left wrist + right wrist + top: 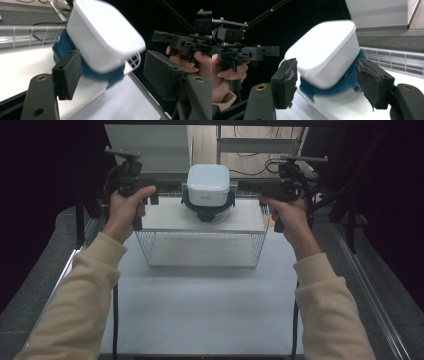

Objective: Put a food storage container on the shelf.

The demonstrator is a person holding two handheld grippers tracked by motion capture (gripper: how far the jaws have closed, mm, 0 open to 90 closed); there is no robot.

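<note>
Two grippers, left [152, 195] and right [262, 197], flank your white container [208, 184]; jaws spread, gripping nothing, freeing it on the wire basket [200, 251].

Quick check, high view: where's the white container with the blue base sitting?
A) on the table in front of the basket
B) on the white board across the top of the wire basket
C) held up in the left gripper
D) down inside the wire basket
B: the container rests on the white board that lies across the wire basket, with both grippers drawn off to the sides.
</note>
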